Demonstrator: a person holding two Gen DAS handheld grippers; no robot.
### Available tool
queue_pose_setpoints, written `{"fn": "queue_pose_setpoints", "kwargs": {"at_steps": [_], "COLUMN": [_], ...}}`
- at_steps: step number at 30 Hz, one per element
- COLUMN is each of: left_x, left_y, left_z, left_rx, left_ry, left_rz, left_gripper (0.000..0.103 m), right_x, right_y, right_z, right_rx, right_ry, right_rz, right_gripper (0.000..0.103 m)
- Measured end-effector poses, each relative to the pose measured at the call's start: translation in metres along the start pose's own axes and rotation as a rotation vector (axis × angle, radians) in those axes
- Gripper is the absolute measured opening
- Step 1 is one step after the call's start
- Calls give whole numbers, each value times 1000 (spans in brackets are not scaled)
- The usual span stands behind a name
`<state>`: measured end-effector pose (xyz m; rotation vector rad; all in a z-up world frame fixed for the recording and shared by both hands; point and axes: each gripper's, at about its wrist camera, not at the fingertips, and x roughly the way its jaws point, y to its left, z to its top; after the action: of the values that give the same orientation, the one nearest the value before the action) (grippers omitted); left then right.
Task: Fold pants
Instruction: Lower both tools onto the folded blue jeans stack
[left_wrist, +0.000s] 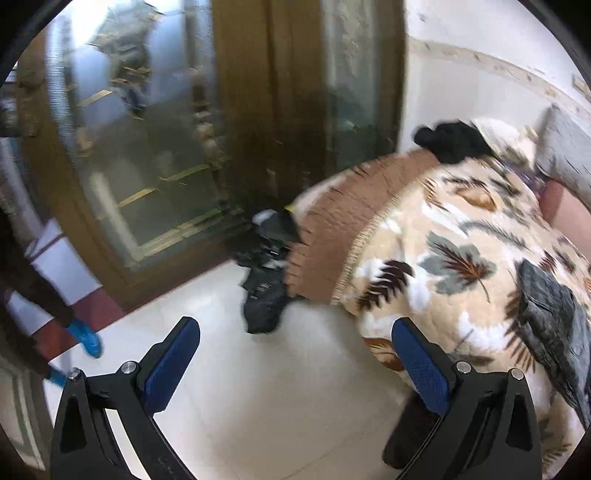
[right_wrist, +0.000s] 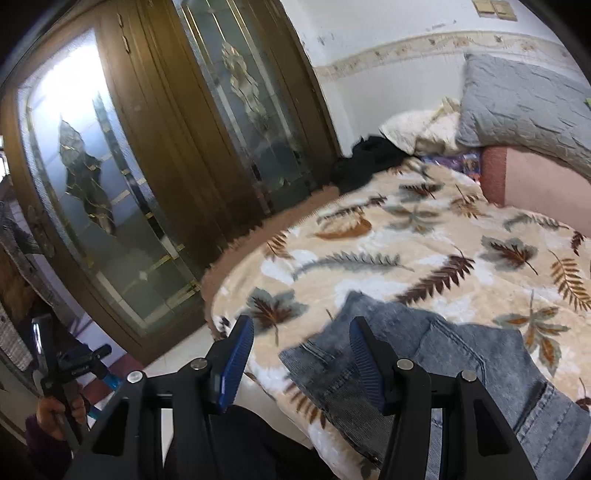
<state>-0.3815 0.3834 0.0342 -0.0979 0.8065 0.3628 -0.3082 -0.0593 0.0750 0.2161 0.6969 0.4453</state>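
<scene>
Blue-grey jeans (right_wrist: 461, 369) lie spread on the near edge of a bed with a leaf-patterned blanket (right_wrist: 406, 236). My right gripper (right_wrist: 301, 322) hovers open just above the jeans' left end; its right finger (right_wrist: 364, 354) is over the denim and nothing is pressed between the pads. My left gripper (left_wrist: 294, 323) is open and empty over the pale floor, left of the bed corner. There the jeans (left_wrist: 550, 325) show only at the far right on the blanket (left_wrist: 443, 229). In the right wrist view a hand (right_wrist: 55, 410) holds the left gripper's handle (right_wrist: 74, 365) at the far left.
A wooden door with patterned glass (right_wrist: 122, 206) stands left of the bed. Dark clothes (left_wrist: 266, 288) lie heaped on the floor at the bed's foot. A black garment (right_wrist: 369, 158), a grey pillow (right_wrist: 524, 107) and a pink bolster (right_wrist: 535, 184) sit at the bed's far side. A foot in a blue cover (left_wrist: 86, 336) stands left.
</scene>
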Motion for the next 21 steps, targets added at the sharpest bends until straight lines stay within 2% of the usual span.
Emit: {"fn": "queue_pose_setpoints", "kwargs": {"at_steps": [5,7,13,15,16,19,21], "left_x": [50,63,74,79,88,112,123], "left_y": [-47,-71,-177,-207,-230,-269,-287], "left_z": [28,40,60,60,59,53,45], "left_rx": [90,110,220,246,255,241,214], "left_ry": [95,121,187,231,287,422,475], "left_rz": [-118,-193,-370,-432,-462,-458,-467], "left_gripper": [103,103,103,103,103,103,103], "right_x": [20,27,16,9,7,-9,-23], "right_y": [-17,-26,-65,-76,-80,-92,-100], "right_z": [-4,-4,-23,-33,-37,-54,-67], "right_rx": [47,69,181,205,215,237,239], "right_ry": [66,90,87,88,88,86,78], "right_rz": [-53,-66,-111,-124,-130,-163,-188], "right_gripper": [58,58,58,58,58,58,58]}}
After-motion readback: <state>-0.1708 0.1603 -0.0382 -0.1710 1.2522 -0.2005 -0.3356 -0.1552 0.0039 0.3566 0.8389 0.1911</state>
